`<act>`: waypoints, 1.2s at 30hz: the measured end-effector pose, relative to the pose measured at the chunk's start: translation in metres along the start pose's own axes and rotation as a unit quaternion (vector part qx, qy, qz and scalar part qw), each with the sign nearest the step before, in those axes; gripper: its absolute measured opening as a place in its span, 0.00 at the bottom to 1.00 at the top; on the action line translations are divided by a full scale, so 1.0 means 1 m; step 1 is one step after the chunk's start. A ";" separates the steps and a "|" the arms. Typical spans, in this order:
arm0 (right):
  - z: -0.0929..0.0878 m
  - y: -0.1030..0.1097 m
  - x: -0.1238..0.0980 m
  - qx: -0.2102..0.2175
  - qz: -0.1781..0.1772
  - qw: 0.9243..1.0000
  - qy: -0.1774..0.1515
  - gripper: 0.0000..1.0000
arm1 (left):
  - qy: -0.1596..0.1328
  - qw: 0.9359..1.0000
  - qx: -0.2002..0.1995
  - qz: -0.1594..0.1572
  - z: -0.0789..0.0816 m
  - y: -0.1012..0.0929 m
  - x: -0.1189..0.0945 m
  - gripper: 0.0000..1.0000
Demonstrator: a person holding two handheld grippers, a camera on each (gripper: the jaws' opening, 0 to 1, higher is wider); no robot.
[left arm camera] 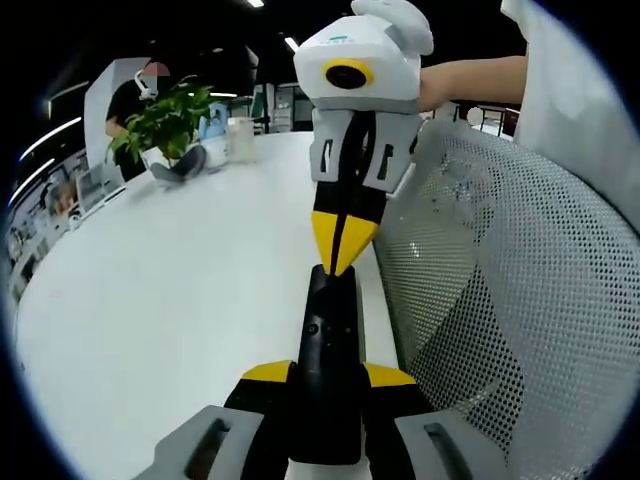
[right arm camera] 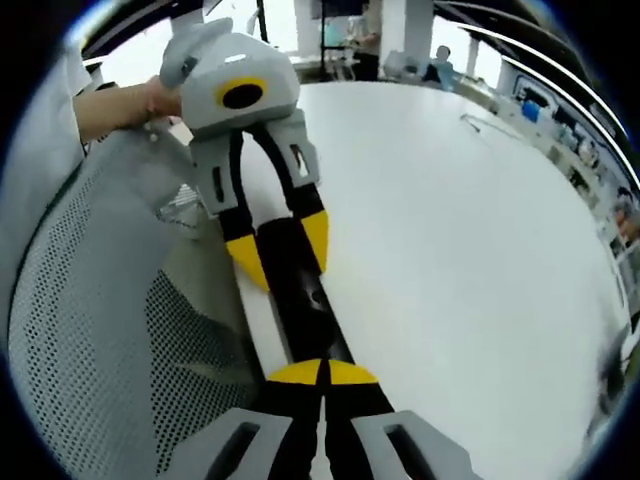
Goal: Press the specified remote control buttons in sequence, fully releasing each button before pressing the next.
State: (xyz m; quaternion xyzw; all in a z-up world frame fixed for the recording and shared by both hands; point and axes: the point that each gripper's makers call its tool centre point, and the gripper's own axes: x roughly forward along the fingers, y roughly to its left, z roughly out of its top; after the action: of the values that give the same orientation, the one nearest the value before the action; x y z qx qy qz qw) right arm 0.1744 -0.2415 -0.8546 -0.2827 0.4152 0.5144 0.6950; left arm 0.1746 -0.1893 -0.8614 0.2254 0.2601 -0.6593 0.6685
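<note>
Left claw (left arm camera: 328, 375) clamps the remote (left arm camera: 330, 350) by its long edges, above the bench (left arm camera: 180, 300) edge. The remote is rigid, light, smooth plastic; hold mid-body. Right claw (right arm camera: 322, 372), tips together, rests on its end.

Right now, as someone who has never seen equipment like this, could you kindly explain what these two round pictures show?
A person holds a handheld two-jaw gripper in each hand; each carries a fisheye camera looking along its own jaws. In the left gripper view, the left gripper clamps a black remote control from both sides, while the right gripper points its shut yellow tips onto the remote's far end. The right gripper view shows the same from the opposite side. Below is a white table, beside a white mesh chair back. A potted plant stands farther off.
</note>
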 end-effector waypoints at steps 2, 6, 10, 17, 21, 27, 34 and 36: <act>-0.001 0.001 -0.001 0.001 0.003 1.000 0.004 0.00 | 0.000 1.000 0.000 0.000 0.000 0.000 0.000 0.25; 0.000 0.000 0.000 -0.010 0.007 1.000 0.019 0.00 | 0.000 1.000 -0.001 0.000 0.000 0.000 0.000 0.25; 0.000 0.001 0.001 -0.034 0.015 0.998 0.044 0.00 | 0.000 1.000 0.000 0.000 0.000 0.001 0.000 0.25; -0.002 0.002 0.002 -0.096 0.019 0.993 0.071 0.00 | 0.000 1.000 0.000 0.000 0.000 0.001 0.000 0.25; 0.000 0.001 0.000 -0.025 0.024 0.999 0.024 0.00 | 0.000 1.000 0.000 0.000 0.000 0.001 0.000 0.25; 0.003 0.005 -0.002 -0.009 0.023 1.000 0.004 0.00 | 0.000 1.000 -0.001 0.000 0.000 0.000 0.000 0.25; 0.014 0.007 0.006 -0.025 0.027 0.999 0.001 0.00 | -0.001 1.000 -0.001 -0.001 0.000 0.000 0.000 0.25; 0.009 0.006 0.008 -0.047 0.022 0.998 0.023 0.00 | -0.001 1.000 -0.001 -0.001 0.000 0.000 0.000 0.25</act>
State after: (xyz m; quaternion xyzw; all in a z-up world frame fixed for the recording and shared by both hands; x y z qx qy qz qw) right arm 0.1722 -0.2286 -0.8575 -0.3176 0.4130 0.5415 0.6597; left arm 0.1749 -0.1891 -0.8613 0.2237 0.2603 -0.6596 0.6687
